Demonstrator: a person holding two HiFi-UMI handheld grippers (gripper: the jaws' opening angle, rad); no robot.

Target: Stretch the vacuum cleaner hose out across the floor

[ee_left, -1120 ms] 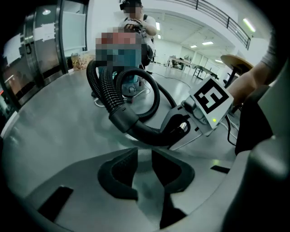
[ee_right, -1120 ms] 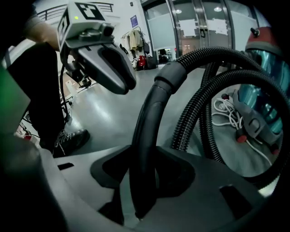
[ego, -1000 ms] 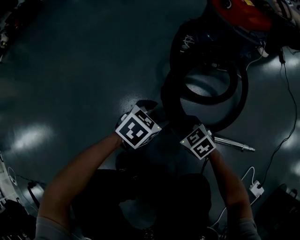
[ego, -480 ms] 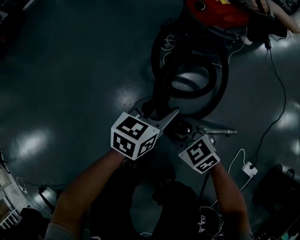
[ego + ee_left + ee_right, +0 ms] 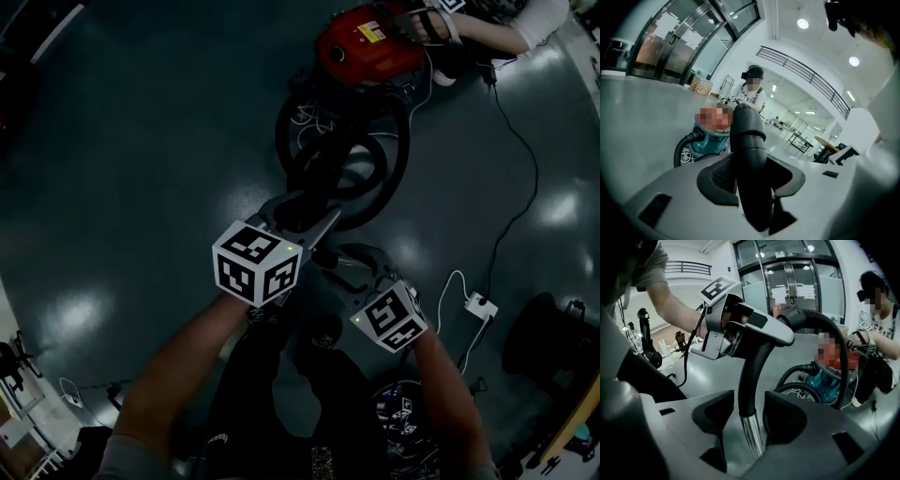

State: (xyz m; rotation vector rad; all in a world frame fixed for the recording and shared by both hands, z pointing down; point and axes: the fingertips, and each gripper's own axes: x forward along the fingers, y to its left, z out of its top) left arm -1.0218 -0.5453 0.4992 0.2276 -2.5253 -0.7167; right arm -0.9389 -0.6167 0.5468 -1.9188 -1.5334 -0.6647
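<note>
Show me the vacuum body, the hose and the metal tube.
vacuum body (image 5: 354,54), head view, red top shell.
hose (image 5: 749,154), left gripper view, smooth black cuff.
metal tube (image 5: 752,434), right gripper view, its shiny shaft.

This is a big modern work hall of the lab or open-plan office kind, not a home. A glossy dark grey poured floor (image 5: 141,141) spreads wide and mirrors the round recessed ceiling lights (image 5: 803,23). Tall metal-framed glass double doors (image 5: 792,282) close one side, and glazed partition walls (image 5: 679,42) close another. A dark barred railing (image 5: 806,75) lines an upper gallery. Far down the hall stand what seem to be rows of work tables (image 5: 797,138). A black office chair (image 5: 679,339) waits by a wall. A white power adapter on a white cord (image 5: 481,306) lies on the floor. Another person in a black headset (image 5: 751,99) is close by.
</note>
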